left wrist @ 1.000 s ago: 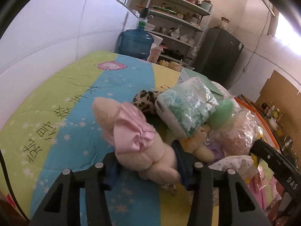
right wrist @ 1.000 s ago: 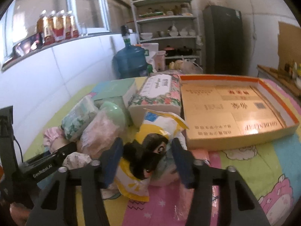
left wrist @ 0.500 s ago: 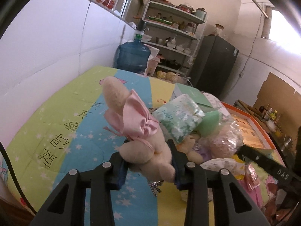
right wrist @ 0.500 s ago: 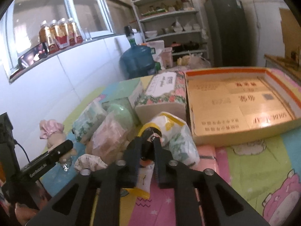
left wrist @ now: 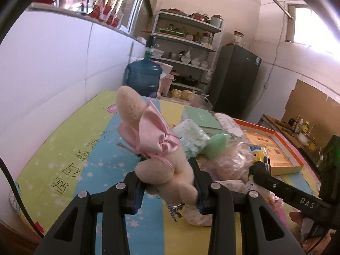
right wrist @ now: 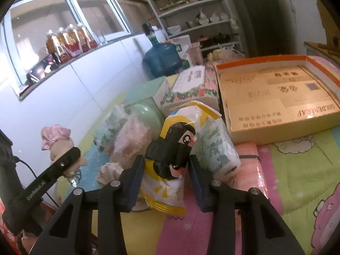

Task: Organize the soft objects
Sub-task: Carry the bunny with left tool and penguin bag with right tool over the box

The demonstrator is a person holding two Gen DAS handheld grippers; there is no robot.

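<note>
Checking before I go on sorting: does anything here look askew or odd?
The soft items lie in a jumbled heap beside the orange-rimmed box, which holds none of them. The plush toy hangs tilted in the left gripper. The right gripper straddles a crumpled yellow-and-white packet.

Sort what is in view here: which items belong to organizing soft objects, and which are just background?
Job items:
beige plush toy with pink satin bow, shut in left tongs
yellow-and-white cartoon bag, between right tongs
shallow orange-rimmed cardboard box

Background:
blue water jug
dark fridge
metal shelf rack
</note>
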